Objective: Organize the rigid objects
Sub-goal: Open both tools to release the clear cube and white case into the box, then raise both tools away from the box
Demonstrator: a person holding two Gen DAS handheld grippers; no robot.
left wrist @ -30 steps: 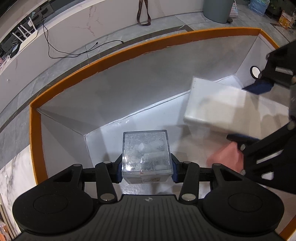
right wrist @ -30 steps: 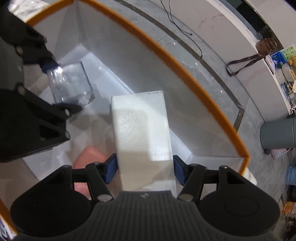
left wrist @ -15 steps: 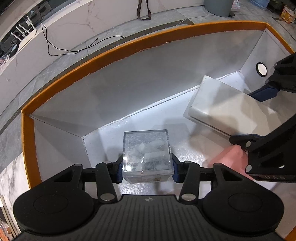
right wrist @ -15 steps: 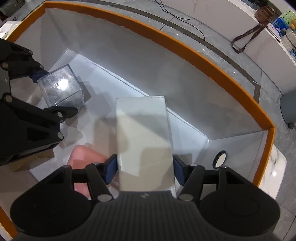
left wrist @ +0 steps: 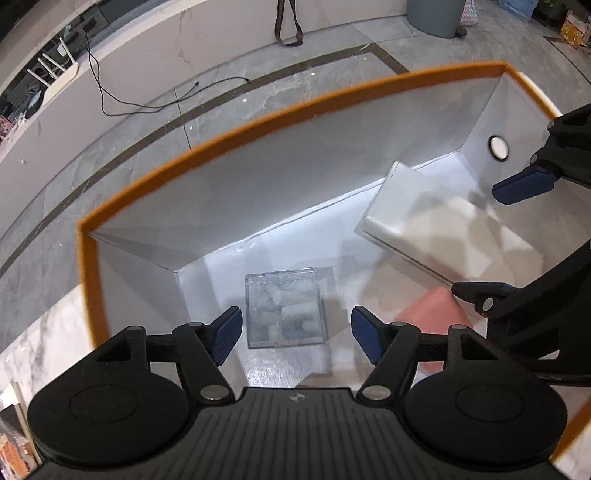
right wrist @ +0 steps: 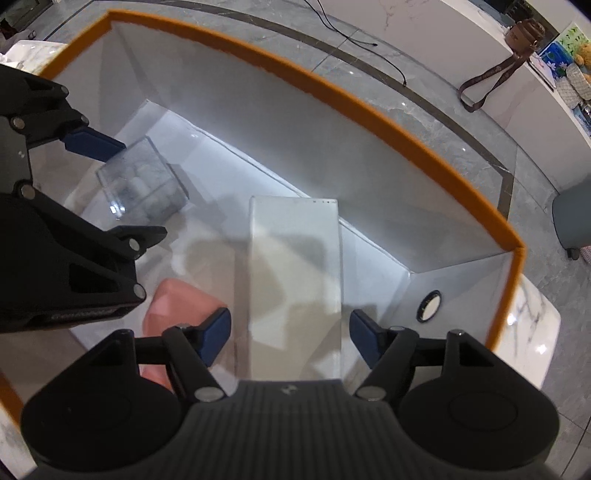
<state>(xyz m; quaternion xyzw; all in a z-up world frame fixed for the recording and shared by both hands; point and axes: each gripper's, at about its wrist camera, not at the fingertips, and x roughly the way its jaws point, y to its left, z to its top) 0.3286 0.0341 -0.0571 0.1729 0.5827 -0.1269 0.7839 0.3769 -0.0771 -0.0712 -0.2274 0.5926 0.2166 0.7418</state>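
Note:
A clear plastic cube (left wrist: 283, 307) holding small white pieces rests on the floor of the orange-rimmed white box (left wrist: 258, 125). My left gripper (left wrist: 295, 332) hangs over it, its jaws opening, blue pads clear of the cube's sides. A long white rectangular box (right wrist: 295, 280) lies on the bin floor further right, also seen as the white box (left wrist: 436, 225) in the left wrist view. My right gripper (right wrist: 290, 338) straddles its near end, jaws opening, pads off its sides. The clear cube (right wrist: 142, 186) shows at upper left in the right wrist view.
A pink object (right wrist: 177, 314) lies on the bin floor between cube and white box, also the pink object (left wrist: 432, 317). A round hole (right wrist: 428, 306) sits in the bin's right wall. Outside: marble floor, black cable (left wrist: 147, 103), grey bin (left wrist: 436, 14).
Both grippers let go: the left released the clear cube, the right released the white box. Both objects now rest on the bin floor, and both grippers have pulled up slightly.

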